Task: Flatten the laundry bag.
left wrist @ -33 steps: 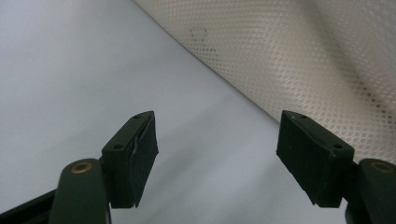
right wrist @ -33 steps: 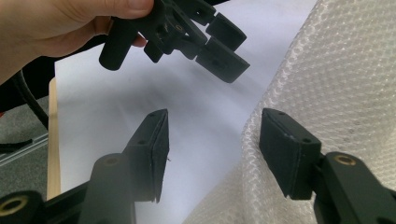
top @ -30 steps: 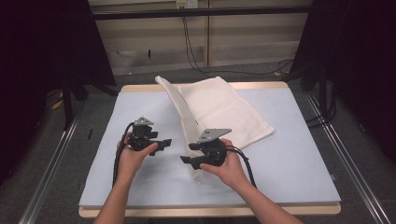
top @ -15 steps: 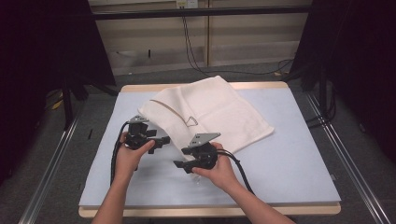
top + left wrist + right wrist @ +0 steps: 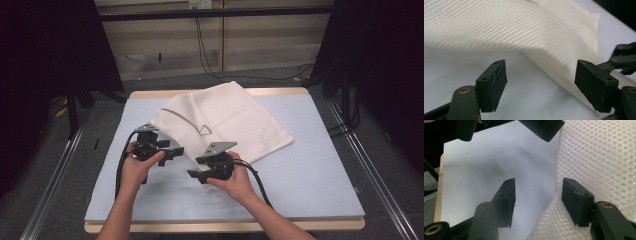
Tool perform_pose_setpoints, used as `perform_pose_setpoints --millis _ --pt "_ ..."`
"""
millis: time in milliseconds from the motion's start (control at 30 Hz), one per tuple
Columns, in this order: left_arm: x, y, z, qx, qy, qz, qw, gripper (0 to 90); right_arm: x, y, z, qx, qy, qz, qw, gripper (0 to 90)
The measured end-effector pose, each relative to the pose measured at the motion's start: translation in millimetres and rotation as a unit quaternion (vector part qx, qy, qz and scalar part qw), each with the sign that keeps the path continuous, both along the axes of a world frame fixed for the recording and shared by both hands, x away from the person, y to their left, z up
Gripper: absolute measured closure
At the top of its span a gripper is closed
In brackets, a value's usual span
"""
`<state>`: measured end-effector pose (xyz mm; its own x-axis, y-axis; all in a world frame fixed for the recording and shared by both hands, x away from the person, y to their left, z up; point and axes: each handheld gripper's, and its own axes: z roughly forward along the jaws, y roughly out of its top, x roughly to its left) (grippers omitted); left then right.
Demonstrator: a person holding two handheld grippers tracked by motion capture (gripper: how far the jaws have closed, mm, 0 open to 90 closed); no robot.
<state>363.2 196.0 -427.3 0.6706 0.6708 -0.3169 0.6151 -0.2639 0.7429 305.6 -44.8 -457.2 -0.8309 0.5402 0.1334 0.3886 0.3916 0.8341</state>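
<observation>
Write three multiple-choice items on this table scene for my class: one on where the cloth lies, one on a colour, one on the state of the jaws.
1. Where does the white mesh cloth lie on the table?
A. on the far half, reaching the far edge
B. hanging off the near edge
C. on the floor at the right

2. What colour is the table's covering?
A. red
B. pale blue-grey
C. green

3. How do the jaws of the left gripper and the right gripper stand?
A. both clamped on the cloth
B. one shut, one open
C. both open, nothing pinched

Key: 1 A, the high view shows the cloth from mid-table to the far edge. 2 B, the covering shows pale around the cloth. 3 C, each gripper view shows a wide gap between its pads, with the cloth edge beside it.
</observation>
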Motion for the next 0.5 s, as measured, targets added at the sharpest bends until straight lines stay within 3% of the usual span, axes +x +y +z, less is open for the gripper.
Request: perform_pose_setpoints --millis 33,200,300,367,500 --pt "-0.4 -0.7 0.2 0.004 0.000 -0.004 1.0000 24.9 -0.9 1.3 -0.1 0.003 0.000 -0.001 1.0000 44.8" --pt "1.2 -10.6 -8.8 -0.025 0.016 0.006 0.9995 25.7 -1.7 3.8 -0.1 0.003 -0.002 0.004 1.0000 44.8" --pt "3.9 -16.2 -14.6 -0.039 0.019 -0.003 0.9991 39.6 -1.7 3.1 0.5 0.002 -0.002 0.003 1.0000 44.8" --pt "4.2 -17.2 -14.7 -0.041 0.024 -0.009 0.9989 58.3 -2.6 2.4 1.2 0.003 -0.004 0.005 1.0000 44.5" --pt "5.0 -15.8 -13.1 -0.016 0.034 -0.003 0.9993 81.7 -5.5 1.2 2.0 0.005 -0.004 0.008 0.9999 43.4"
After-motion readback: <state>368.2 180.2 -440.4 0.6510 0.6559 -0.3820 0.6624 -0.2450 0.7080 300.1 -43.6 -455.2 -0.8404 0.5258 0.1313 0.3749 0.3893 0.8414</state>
